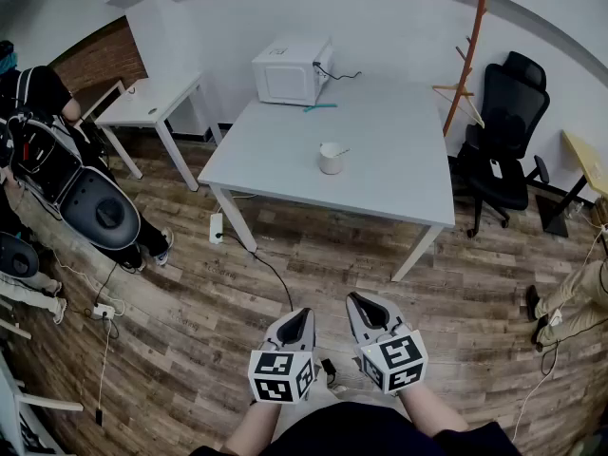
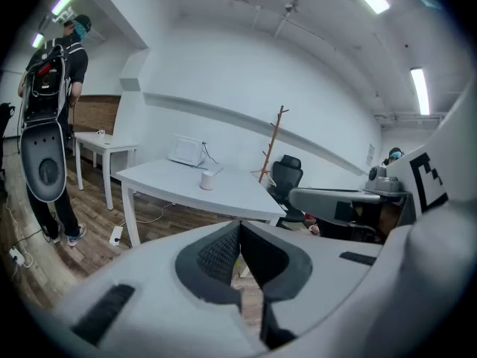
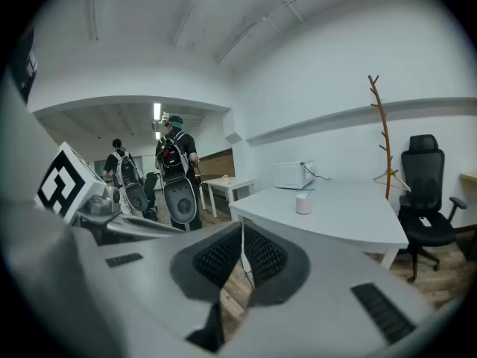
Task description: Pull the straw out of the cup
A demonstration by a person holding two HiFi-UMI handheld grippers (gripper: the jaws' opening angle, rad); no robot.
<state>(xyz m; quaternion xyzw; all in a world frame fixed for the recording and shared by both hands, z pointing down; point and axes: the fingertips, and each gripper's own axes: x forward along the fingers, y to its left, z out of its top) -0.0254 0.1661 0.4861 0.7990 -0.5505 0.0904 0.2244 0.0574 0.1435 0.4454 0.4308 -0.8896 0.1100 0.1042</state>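
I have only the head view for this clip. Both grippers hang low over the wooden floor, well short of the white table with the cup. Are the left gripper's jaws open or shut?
Observer: In its own view the left gripper has its jaws together, with nothing between them.
Operator: And the right one?
Observer: The right gripper looks the same in its own view: jaws together and empty.
Operator: What is overhead? My view stops at the wall.
Observer: The left gripper view shows long ceiling lights, and they are lit.
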